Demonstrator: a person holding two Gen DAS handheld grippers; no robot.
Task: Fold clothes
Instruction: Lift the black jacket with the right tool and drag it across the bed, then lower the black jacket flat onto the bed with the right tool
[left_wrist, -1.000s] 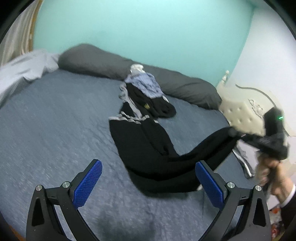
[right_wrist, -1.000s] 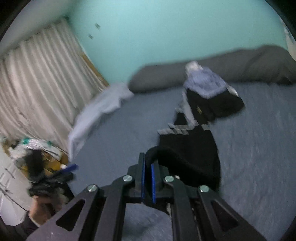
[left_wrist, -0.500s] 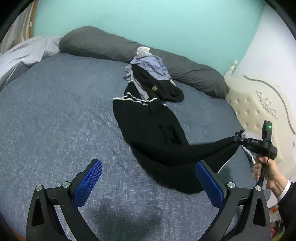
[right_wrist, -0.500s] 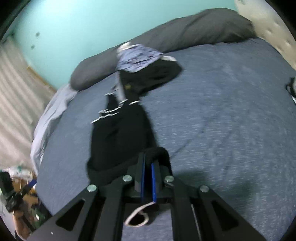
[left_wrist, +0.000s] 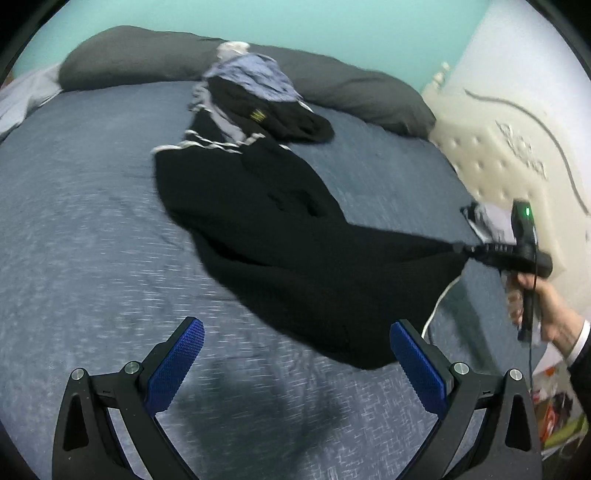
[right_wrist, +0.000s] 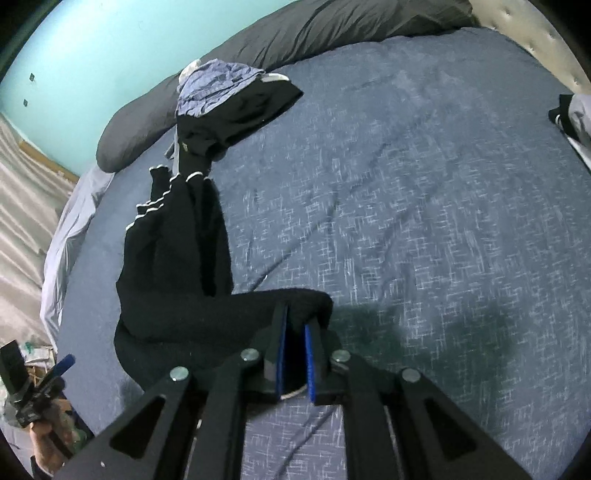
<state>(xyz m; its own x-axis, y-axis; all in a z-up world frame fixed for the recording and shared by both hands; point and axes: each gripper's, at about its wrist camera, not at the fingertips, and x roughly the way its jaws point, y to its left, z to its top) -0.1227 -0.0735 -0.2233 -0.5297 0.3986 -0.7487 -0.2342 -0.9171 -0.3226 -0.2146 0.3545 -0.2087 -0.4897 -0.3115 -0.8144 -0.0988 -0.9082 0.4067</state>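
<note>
Two grippers in play over a bed with a blue-grey patterned cover (left_wrist: 92, 221). Right gripper (right_wrist: 294, 347): blue pads pressed together, pinching a bunched edge of the black garment (left_wrist: 266, 221); a white drawstring loop shows just below the pinch. In the left wrist view the same right gripper (left_wrist: 461, 248) is seen from the side, held by a person's hand (left_wrist: 535, 306) in a dark sleeve with a white cuff, pulling the cloth taut off the bed's right side. Left gripper (left_wrist: 297, 363): jaws spread wide, nothing between them, hovering above the cover near the garment's lower edge. The black garment stretches diagonally across the bed, its far end with white stripes (left_wrist: 207, 142) lying just beside a pile of clothes (left_wrist: 258, 96) that has a blue patterned piece on top. Pile rests against a long grey pillow (left_wrist: 140, 55). Cream tufted headboard (left_wrist: 491, 155) at right. Image is motion-blurred.
</note>
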